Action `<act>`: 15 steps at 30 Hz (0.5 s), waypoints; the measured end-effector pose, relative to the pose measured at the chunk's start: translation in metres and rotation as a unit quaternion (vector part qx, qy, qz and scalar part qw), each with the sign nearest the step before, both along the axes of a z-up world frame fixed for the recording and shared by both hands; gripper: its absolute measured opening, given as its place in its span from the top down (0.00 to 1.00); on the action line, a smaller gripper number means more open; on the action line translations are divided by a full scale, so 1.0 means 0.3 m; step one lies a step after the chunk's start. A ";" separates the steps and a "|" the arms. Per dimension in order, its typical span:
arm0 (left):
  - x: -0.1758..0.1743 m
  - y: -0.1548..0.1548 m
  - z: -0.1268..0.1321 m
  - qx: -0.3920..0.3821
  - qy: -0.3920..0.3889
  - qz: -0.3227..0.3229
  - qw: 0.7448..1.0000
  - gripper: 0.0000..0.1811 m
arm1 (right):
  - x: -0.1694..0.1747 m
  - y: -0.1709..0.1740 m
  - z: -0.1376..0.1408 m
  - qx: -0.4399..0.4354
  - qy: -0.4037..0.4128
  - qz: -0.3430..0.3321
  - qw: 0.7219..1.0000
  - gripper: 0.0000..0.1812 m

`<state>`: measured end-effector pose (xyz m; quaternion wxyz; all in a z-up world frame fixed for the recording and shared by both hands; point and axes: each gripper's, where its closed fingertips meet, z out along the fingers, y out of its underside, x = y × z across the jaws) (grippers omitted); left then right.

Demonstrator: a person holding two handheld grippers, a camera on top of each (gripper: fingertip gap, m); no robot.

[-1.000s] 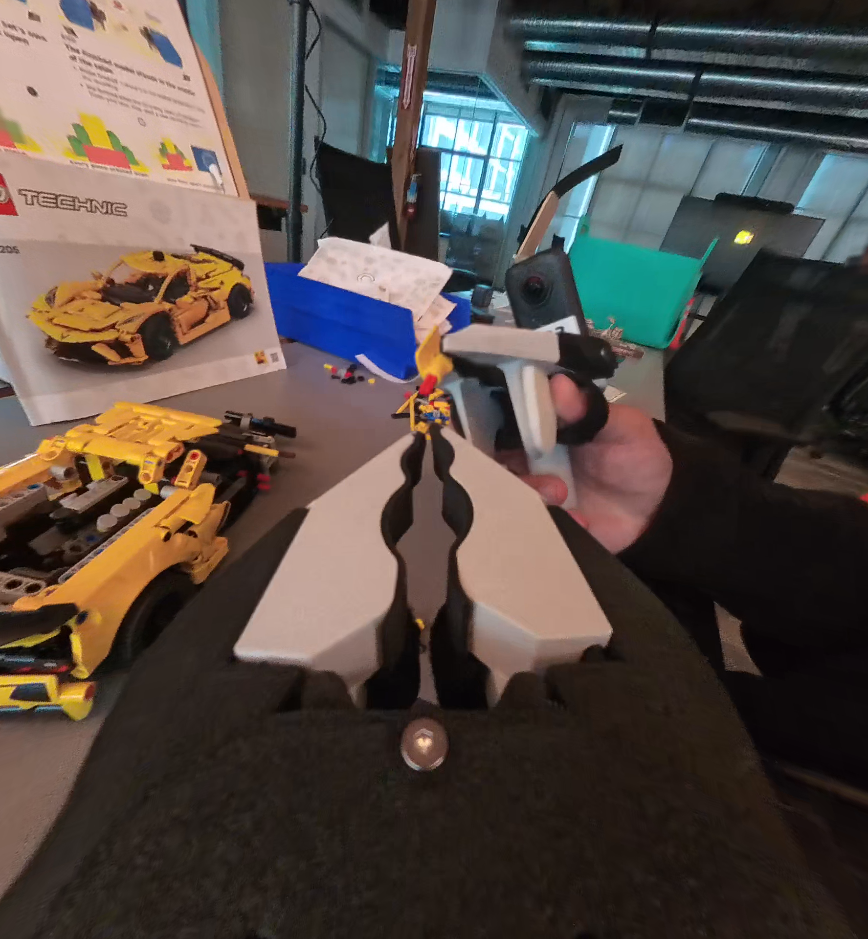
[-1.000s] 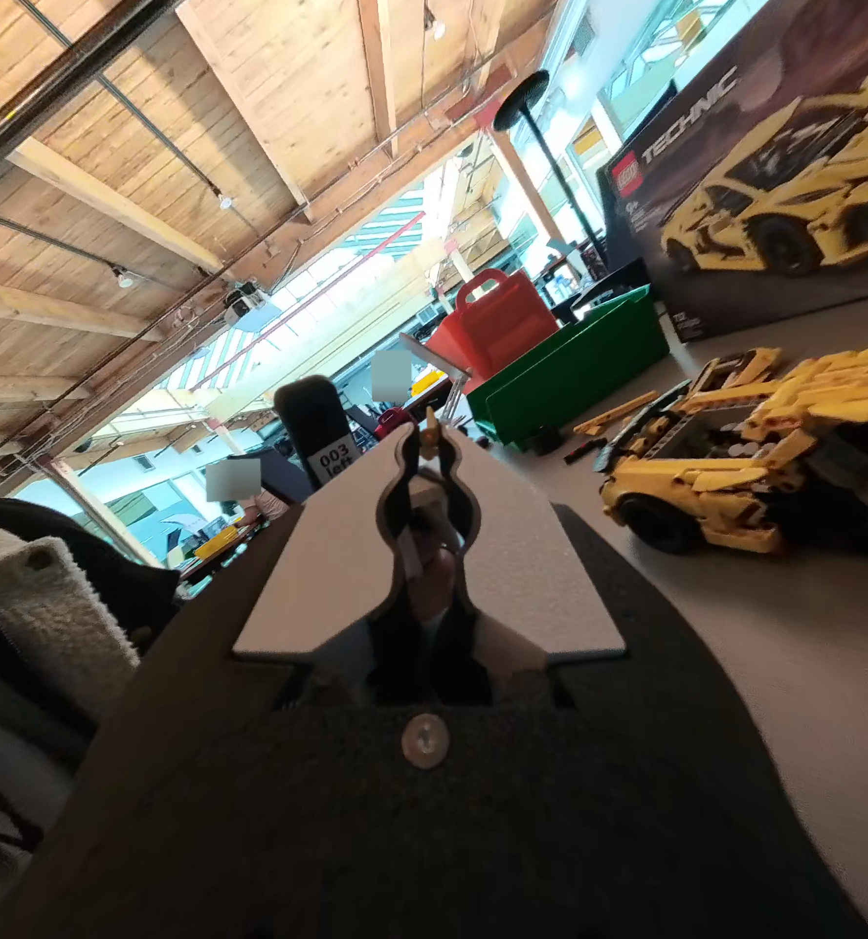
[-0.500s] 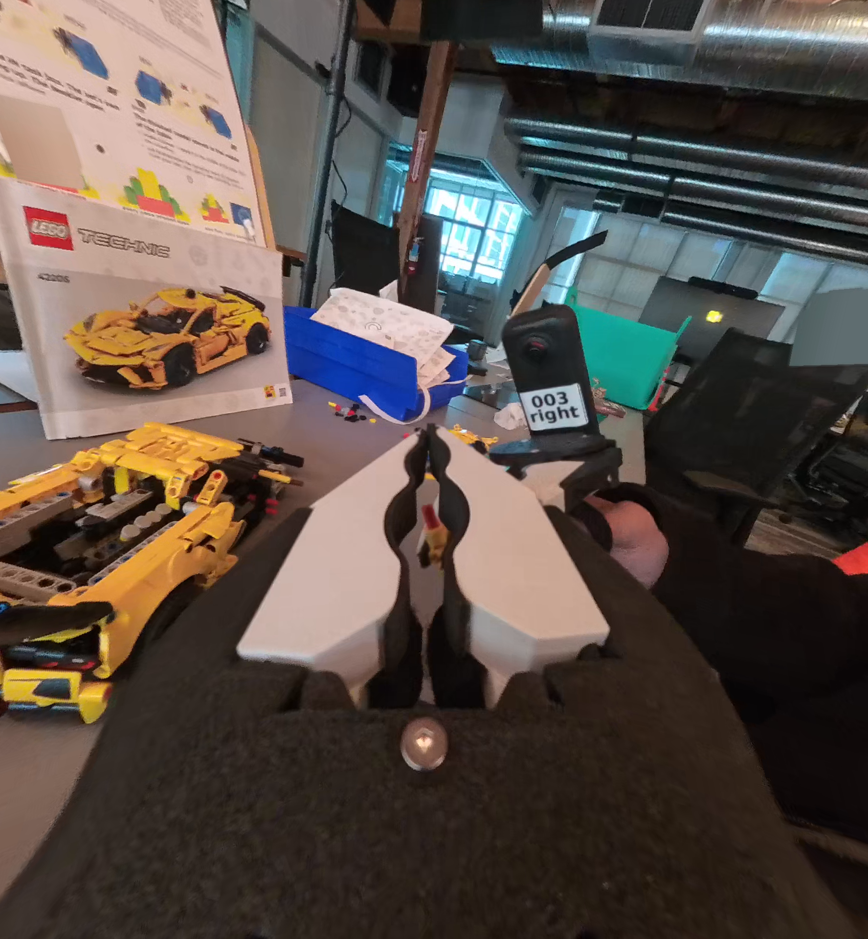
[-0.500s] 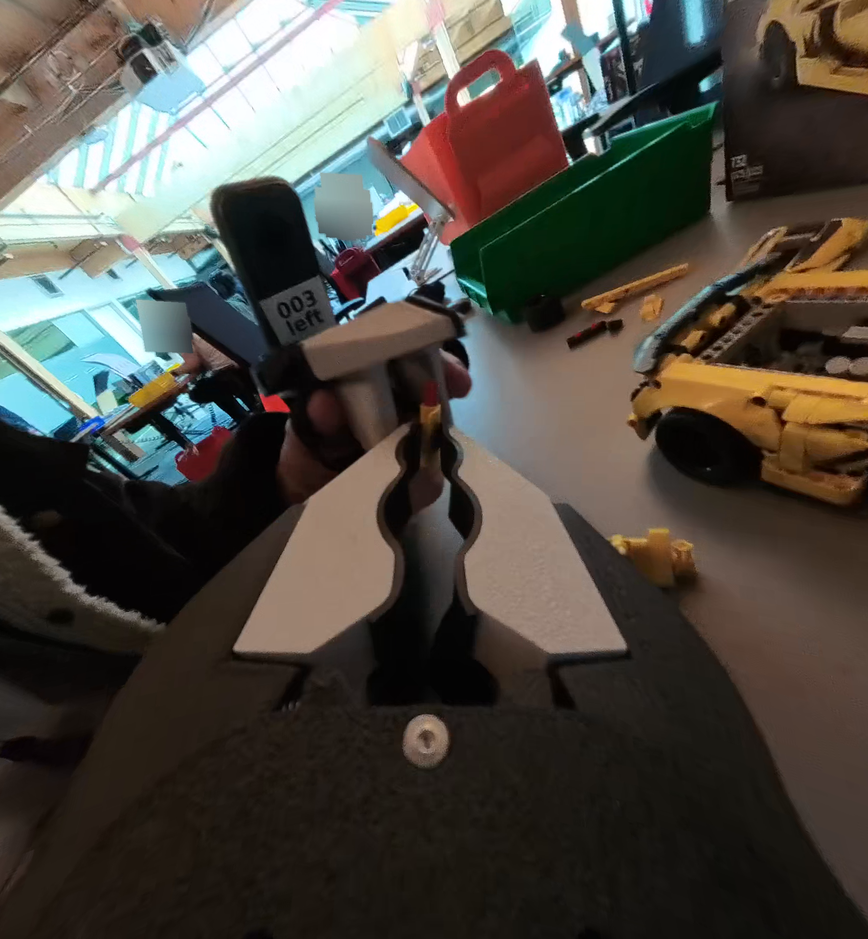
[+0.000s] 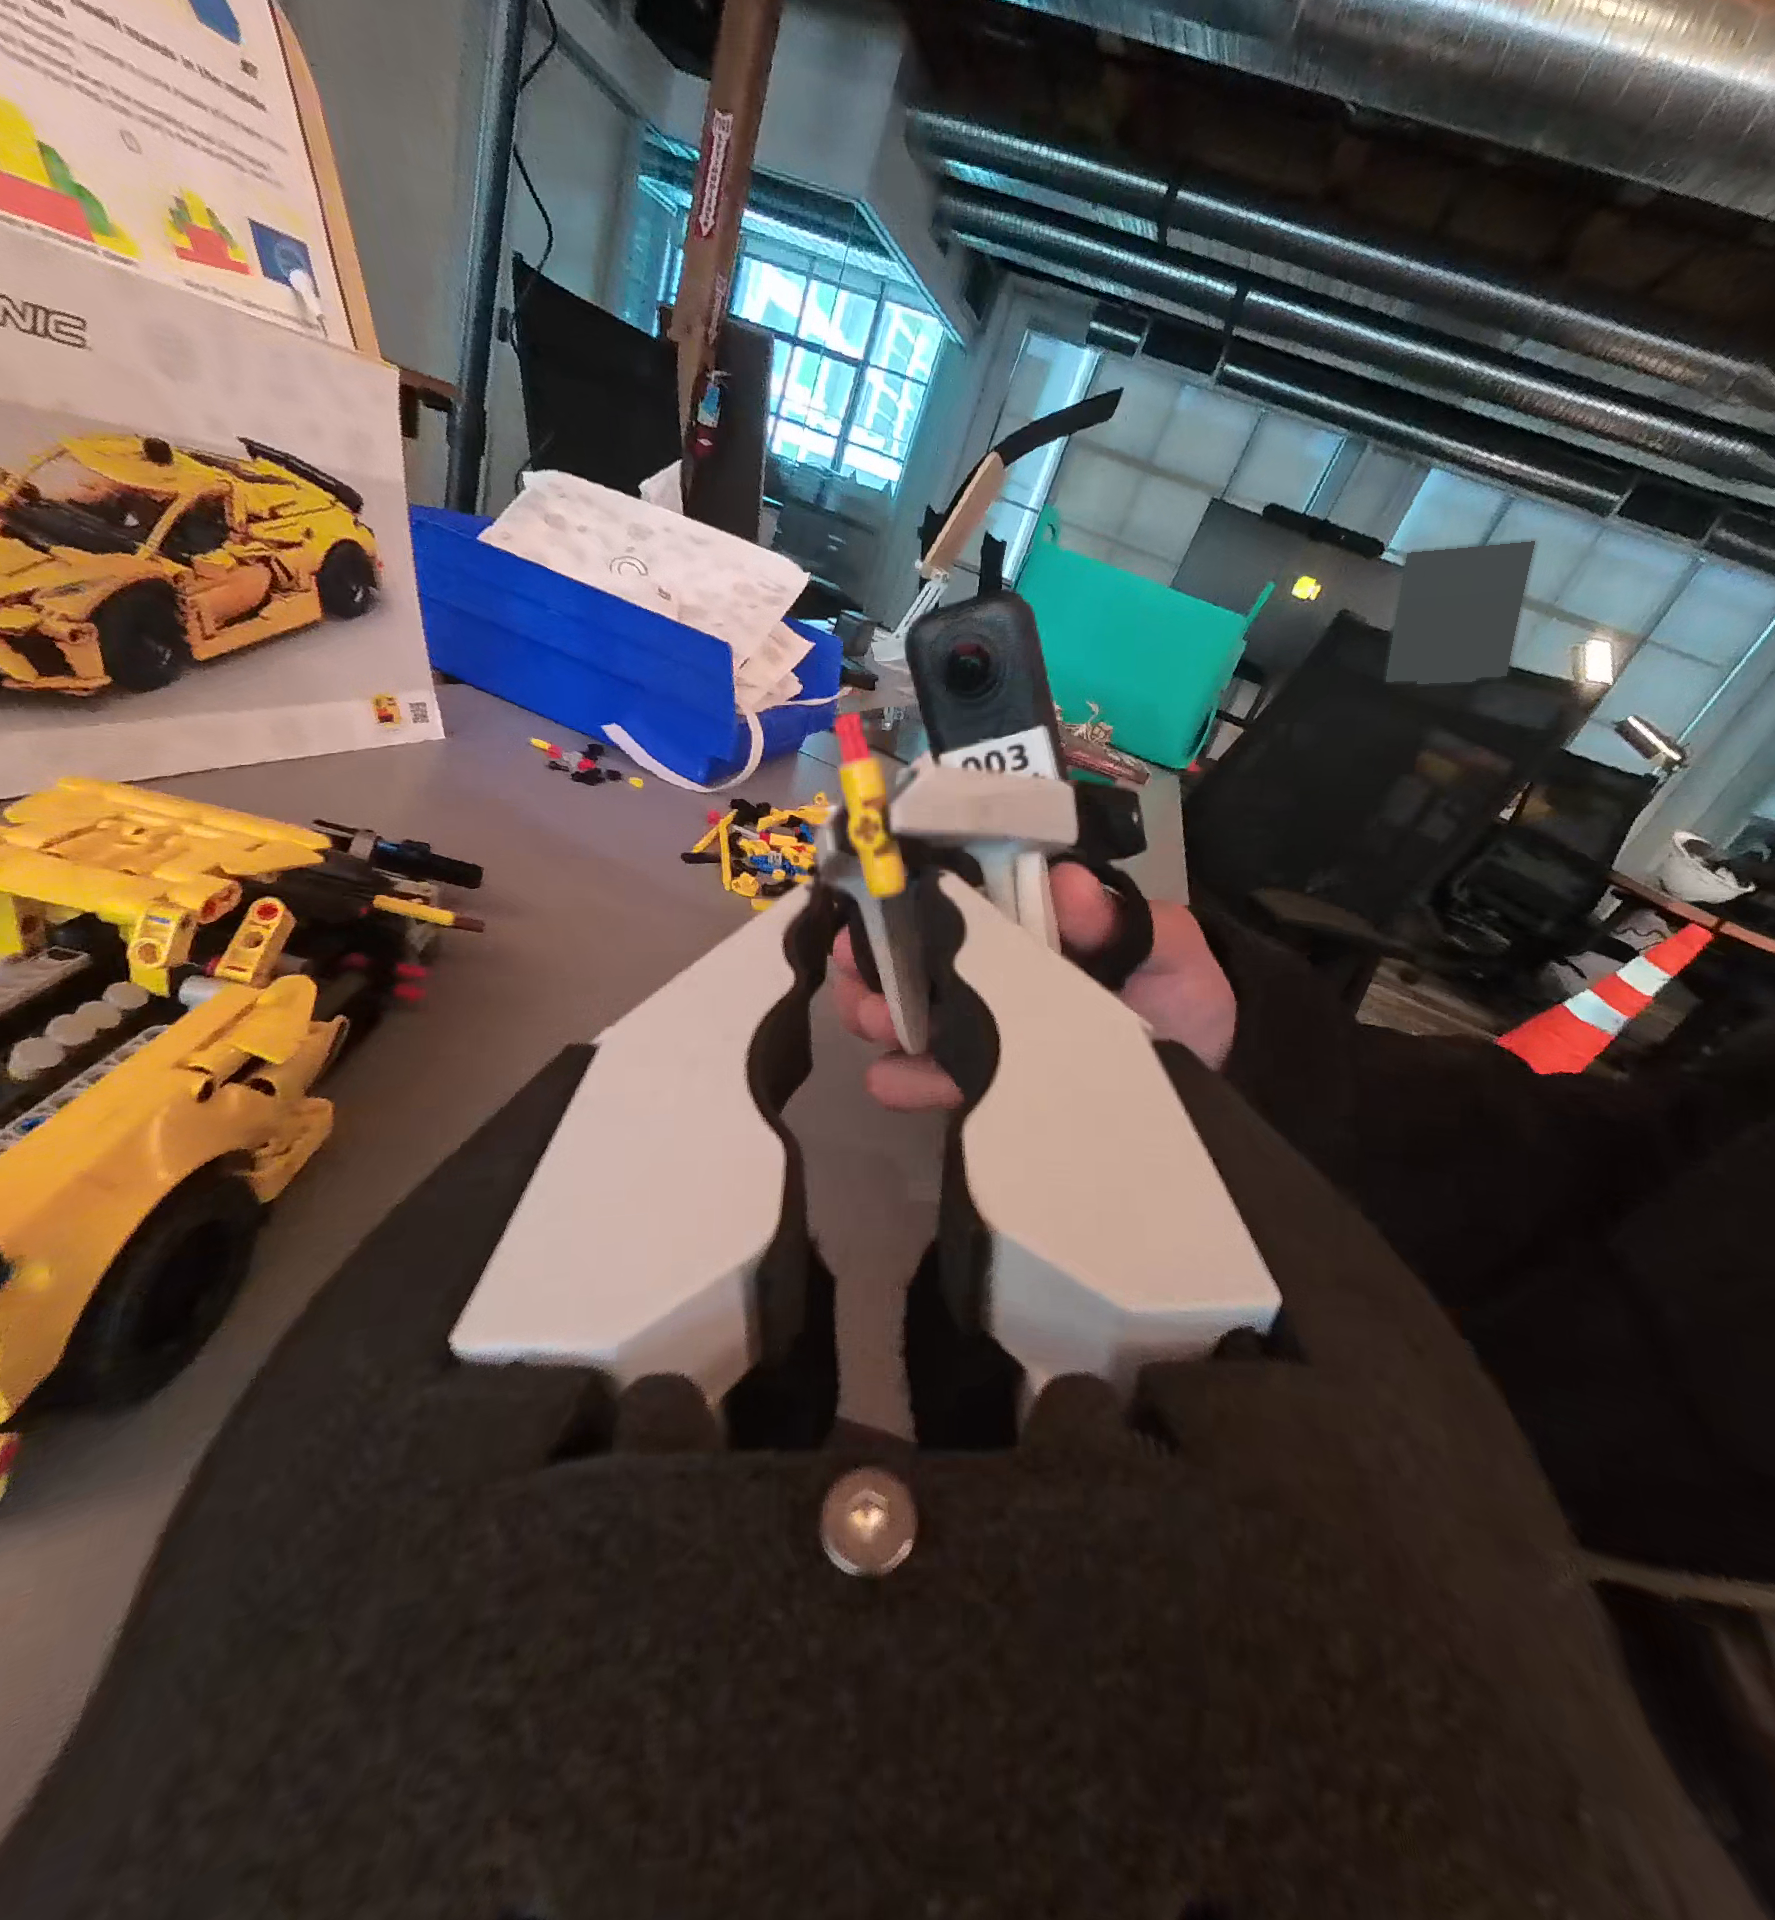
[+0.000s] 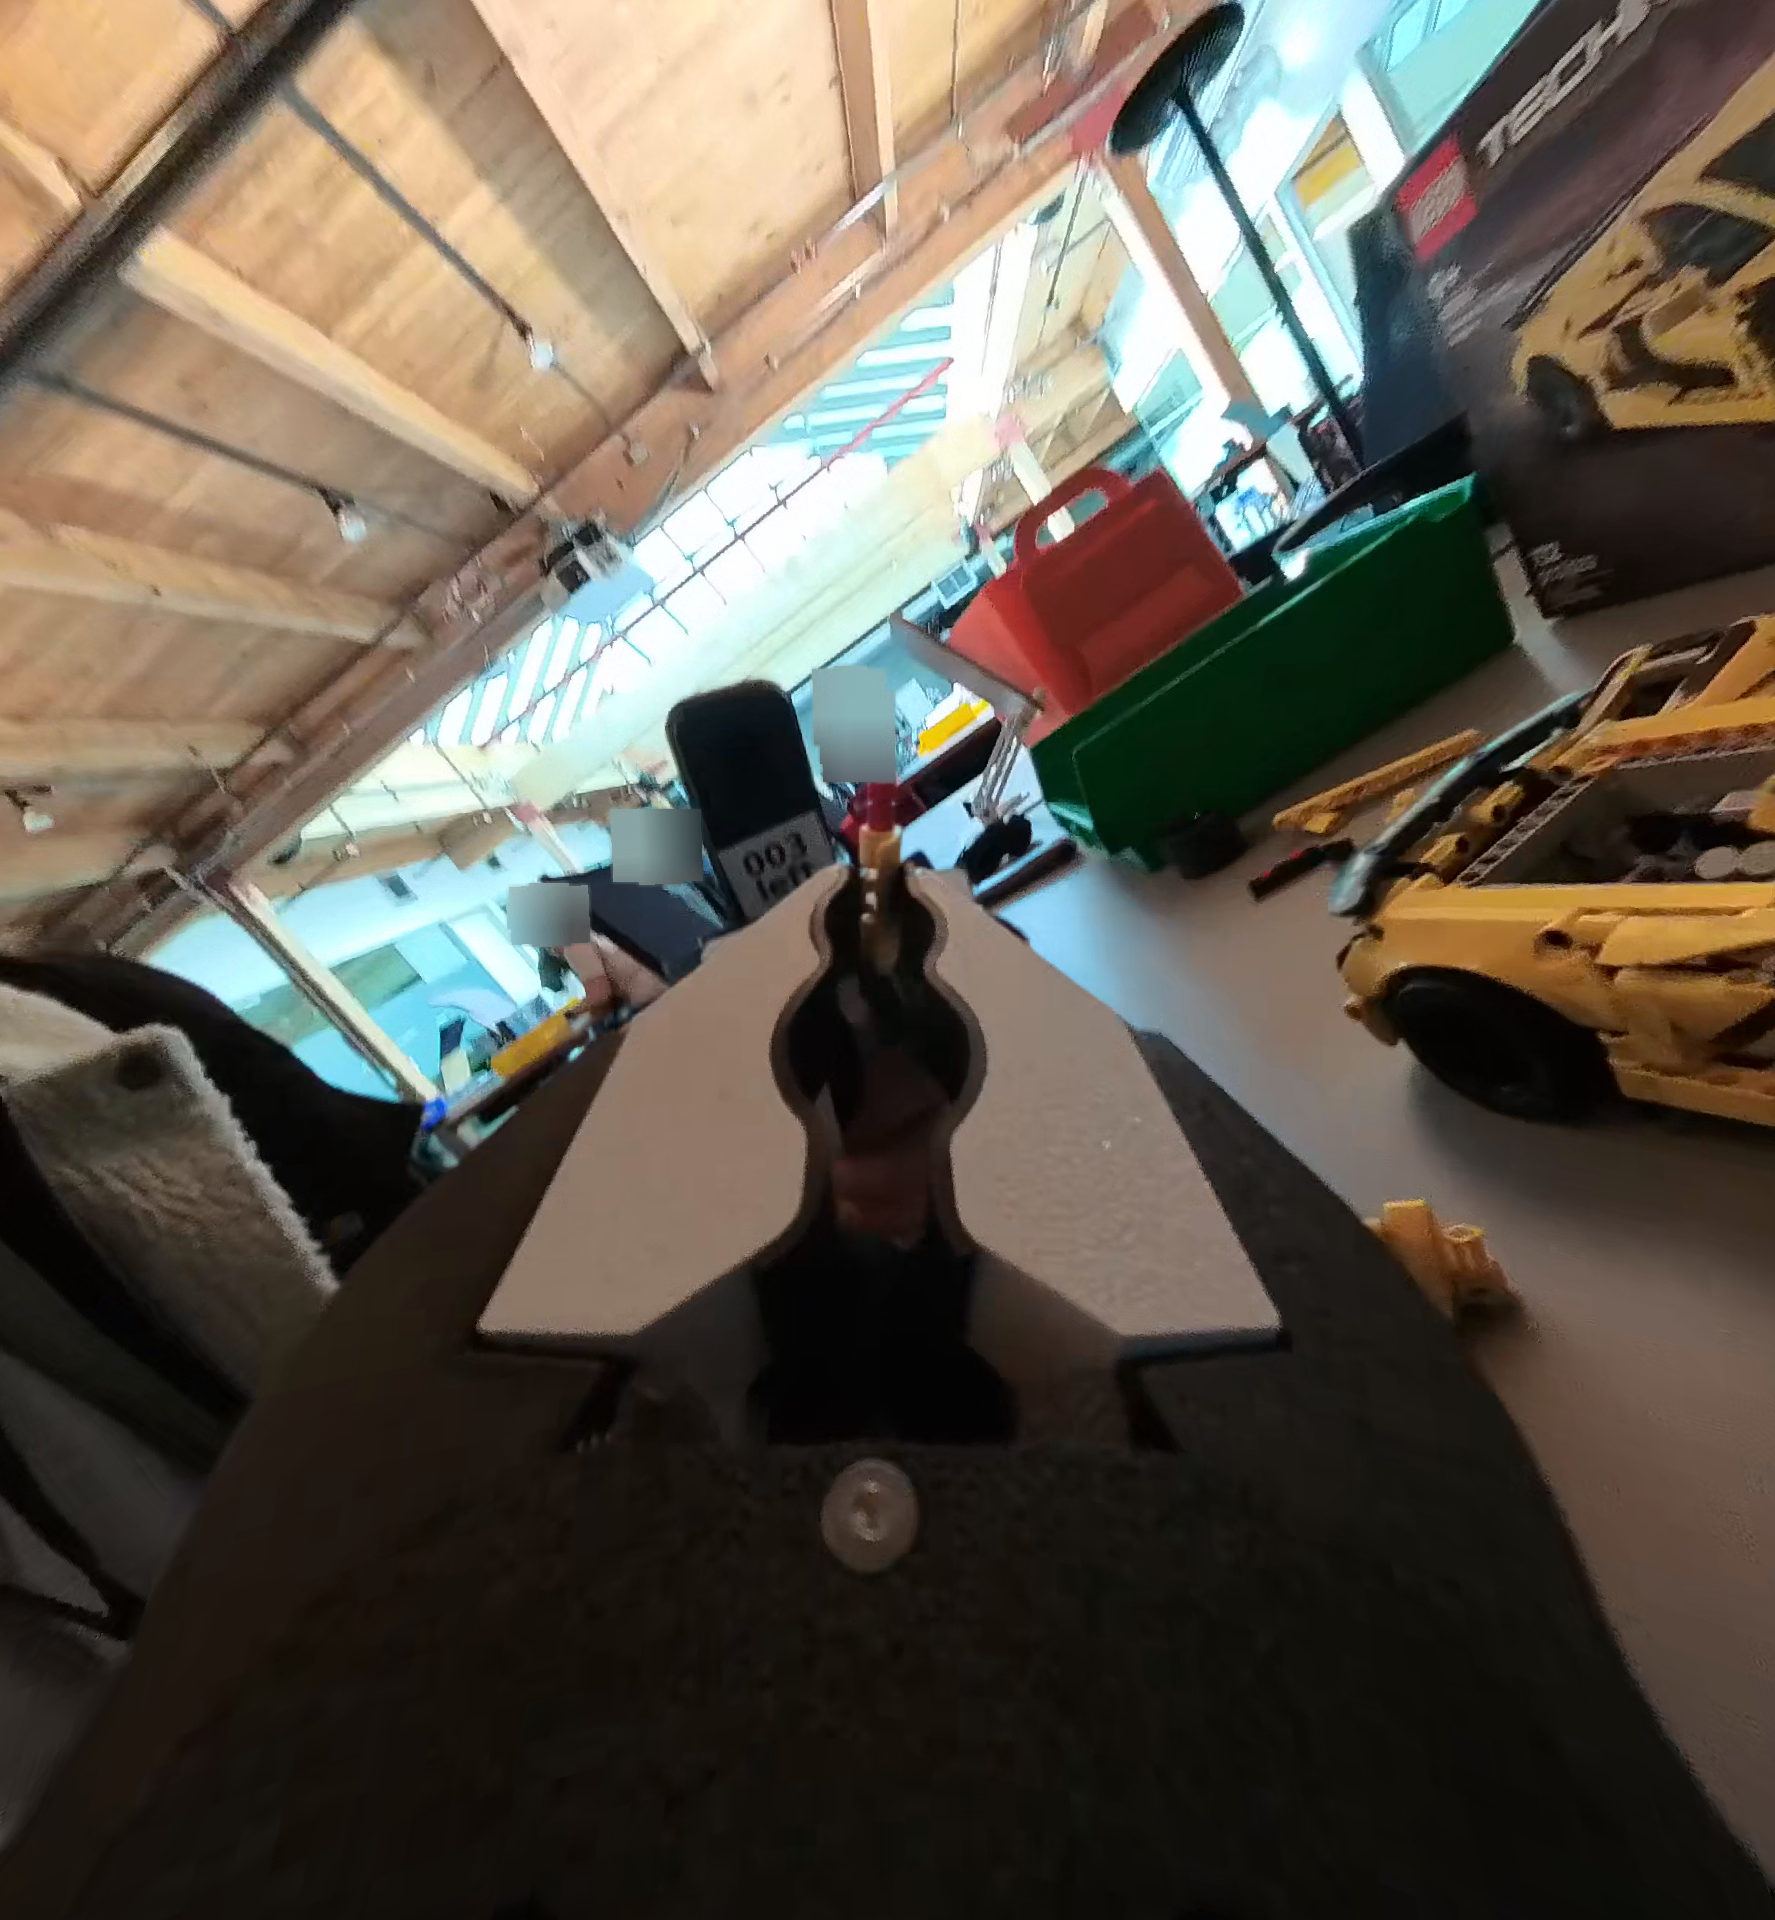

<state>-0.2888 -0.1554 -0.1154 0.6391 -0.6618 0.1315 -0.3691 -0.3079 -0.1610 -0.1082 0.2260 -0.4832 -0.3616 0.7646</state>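
Grey desk (image 5: 571,894) under exposed pipes and timber beams. We hold both grippers raised above it, facing each other.

Our right gripper (image 6: 881,883) has its jaws closed on a small yellow pin with a red tip (image 6: 879,852), which stands up from the jaw tips. In the left wrist view that same pin (image 5: 867,821) shows tilted, pinched in the right gripper (image 5: 867,883), with a hand (image 5: 1163,966) wrapped round the handle.

Our left gripper (image 5: 878,904) has its jaws slightly parted and holds nothing; its tips sit just below the pin.

A half-built yellow model car (image 5: 104,1029) lies on the desk to the left, loose pieces (image 5: 758,842) beyond it, near a blue bin (image 5: 592,655). A green bin (image 6: 1278,696) stands at the far end.
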 end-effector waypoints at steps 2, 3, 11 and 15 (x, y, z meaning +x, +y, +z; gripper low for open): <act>-0.005 -0.002 0.002 0.001 -0.002 0.002 1.000 0.91 | -0.005 -0.006 -0.003 0.009 -0.002 -0.003 1.000 0.97; -0.006 -0.001 -0.001 -0.003 -0.005 -0.001 1.000 0.92 | -0.005 -0.006 -0.006 0.008 -0.005 0.000 1.000 0.97; -0.017 -0.008 -0.013 -0.008 0.005 -0.003 1.000 0.97 | 0.022 0.019 -0.001 0.008 -0.002 0.009 1.000 0.93; -0.010 -0.013 -0.012 -0.004 0.012 -0.007 1.000 0.96 | 0.023 0.025 -0.021 0.015 -0.025 0.003 1.000 1.00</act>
